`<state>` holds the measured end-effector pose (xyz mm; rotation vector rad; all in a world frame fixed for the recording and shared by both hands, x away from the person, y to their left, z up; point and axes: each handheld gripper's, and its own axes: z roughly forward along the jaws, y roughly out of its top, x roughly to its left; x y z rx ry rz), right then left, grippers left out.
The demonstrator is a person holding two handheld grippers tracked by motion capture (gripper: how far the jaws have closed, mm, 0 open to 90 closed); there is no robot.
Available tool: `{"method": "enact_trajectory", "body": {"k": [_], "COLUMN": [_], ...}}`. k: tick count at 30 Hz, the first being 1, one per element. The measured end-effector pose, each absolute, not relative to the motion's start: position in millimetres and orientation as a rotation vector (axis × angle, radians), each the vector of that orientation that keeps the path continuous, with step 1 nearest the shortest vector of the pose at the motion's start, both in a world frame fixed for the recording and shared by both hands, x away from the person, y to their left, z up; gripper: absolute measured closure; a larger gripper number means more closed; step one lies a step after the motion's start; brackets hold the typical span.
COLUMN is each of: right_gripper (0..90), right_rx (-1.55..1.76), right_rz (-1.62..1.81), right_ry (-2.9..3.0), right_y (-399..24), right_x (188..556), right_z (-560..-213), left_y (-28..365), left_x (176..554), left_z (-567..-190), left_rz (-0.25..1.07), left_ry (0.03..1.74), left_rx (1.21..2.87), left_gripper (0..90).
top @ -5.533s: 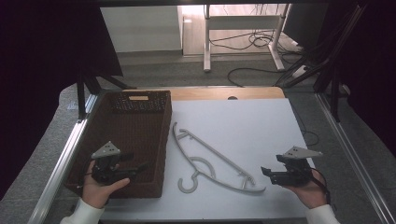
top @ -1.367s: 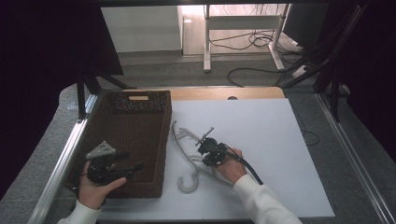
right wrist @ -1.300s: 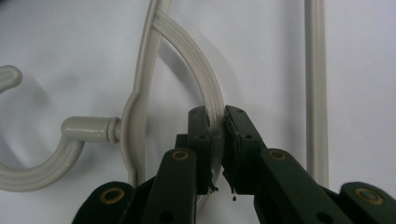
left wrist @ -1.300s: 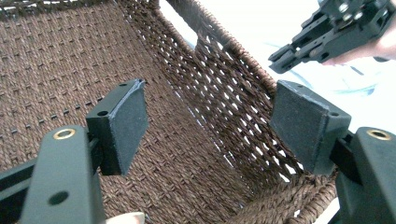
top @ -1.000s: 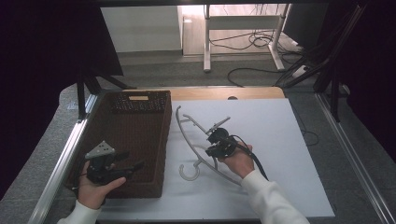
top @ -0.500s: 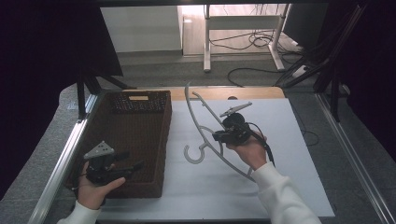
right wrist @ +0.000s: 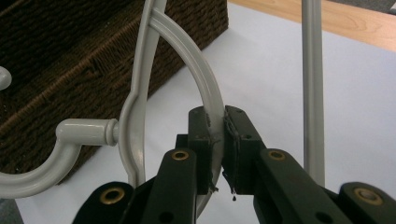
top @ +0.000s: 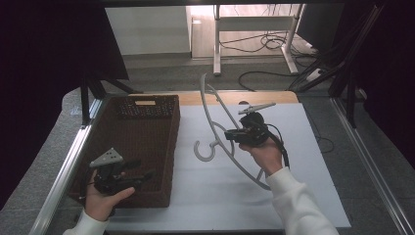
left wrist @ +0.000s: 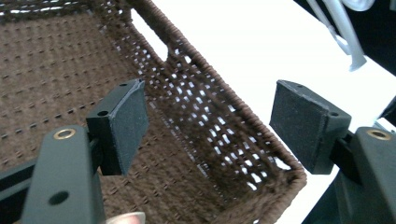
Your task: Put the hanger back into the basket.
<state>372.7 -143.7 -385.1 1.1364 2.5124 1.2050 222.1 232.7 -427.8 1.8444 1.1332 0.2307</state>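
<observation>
Gripping: right tongs [right wrist: 215, 140] clamp the curved bar of the grey hanger [top: 215, 122], pads pressed on both sides.
Hanger: lifted off the white desk [top: 303, 196], tilted, hook [top: 203, 151] pointing toward the basket [top: 142, 147].
Left tongs [left wrist: 205, 126]: jaws wide apart, gripping nothing, hovering over the near right corner of the brown wicker basket.
Left hand [top: 100, 198]: at the basket's near edge.

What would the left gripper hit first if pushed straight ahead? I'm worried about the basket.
Probably the basket's woven side wall near its corner: the open left gripper points over the inside toward that wall, with the white table beyond. Depth is unclear.
</observation>
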Motion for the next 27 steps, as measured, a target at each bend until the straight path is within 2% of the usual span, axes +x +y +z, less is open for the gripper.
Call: {"method": "enact_trajectory", "body": {"k": [8,27], "right_gripper": [81.3,81.3], "right_rx": [1.149,1.226], "right_rz": [1.257,1.385], "right_ry": [2.498,2.437], "right_y": [-143,-147], "right_x": [374,375], "right_z": [-377,-367], "left_y": [210,153], "left_x": [217,234], "left_z": [-415,-407], "left_rz": [0.251,0.091], "left_ry": [1.048,0.925], "left_rx": [1.861,1.855], "left_gripper": [27.0,29.3]}}
